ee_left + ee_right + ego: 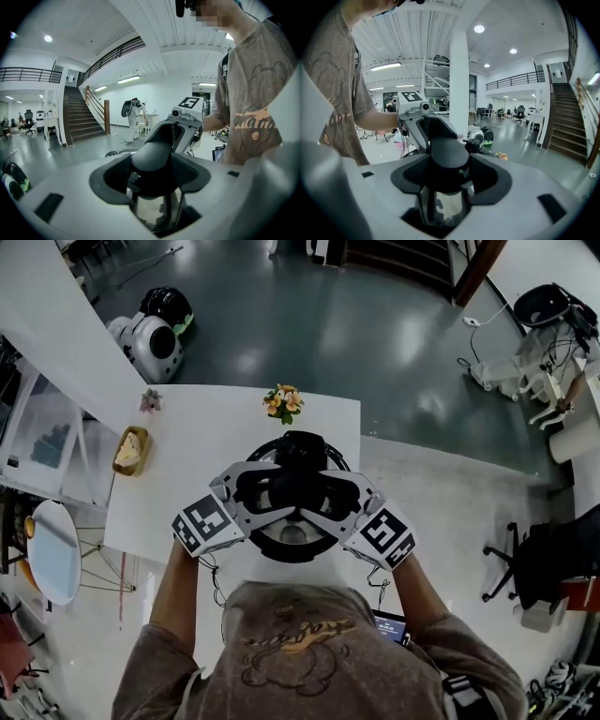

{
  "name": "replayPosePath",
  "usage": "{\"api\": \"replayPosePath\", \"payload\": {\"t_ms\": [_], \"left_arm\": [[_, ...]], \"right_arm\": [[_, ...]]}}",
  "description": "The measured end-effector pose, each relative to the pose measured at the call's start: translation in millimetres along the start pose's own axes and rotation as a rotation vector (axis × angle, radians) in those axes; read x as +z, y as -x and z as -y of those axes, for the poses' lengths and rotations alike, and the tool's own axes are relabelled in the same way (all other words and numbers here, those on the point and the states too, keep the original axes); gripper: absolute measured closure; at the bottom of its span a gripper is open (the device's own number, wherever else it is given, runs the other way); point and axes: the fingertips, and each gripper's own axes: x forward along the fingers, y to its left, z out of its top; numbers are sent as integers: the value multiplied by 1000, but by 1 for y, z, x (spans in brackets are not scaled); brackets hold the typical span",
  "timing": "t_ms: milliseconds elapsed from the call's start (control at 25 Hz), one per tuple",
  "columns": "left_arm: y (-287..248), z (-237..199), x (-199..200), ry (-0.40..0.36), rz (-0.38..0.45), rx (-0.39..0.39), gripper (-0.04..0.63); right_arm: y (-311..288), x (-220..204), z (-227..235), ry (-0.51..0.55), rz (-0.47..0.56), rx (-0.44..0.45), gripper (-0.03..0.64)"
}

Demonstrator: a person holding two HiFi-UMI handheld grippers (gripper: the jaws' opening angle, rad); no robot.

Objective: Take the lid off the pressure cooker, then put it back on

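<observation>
Clamping the lid handle [449, 154] from opposite sides with left claw [152, 183] and right claw [447, 180], pads pressed against it, lid [293, 536] on the pressure cooker [281, 555] atop the white table [206, 427].

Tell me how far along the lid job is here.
Done: nothing visibly; the lid appears seated on the pressure cooker. In hand: the left gripper and right gripper both clamp its black handle. Left: lifting the lid off and refitting it, unless this is already the refit; I cannot tell.
</observation>
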Motion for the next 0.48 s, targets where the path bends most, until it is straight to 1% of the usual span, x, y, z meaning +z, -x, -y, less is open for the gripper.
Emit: {"api": "replayPosePath", "payload": {"t_ms": [280,480], "left_arm": [[2,-1,0,-4,0,-8,327],[3,-2,-2,-10,-6,-44,327]], "right_arm": [[-1,0,0,-21,-5,-33,356],[-3,1,0,-26,-7,-64,356]]}}
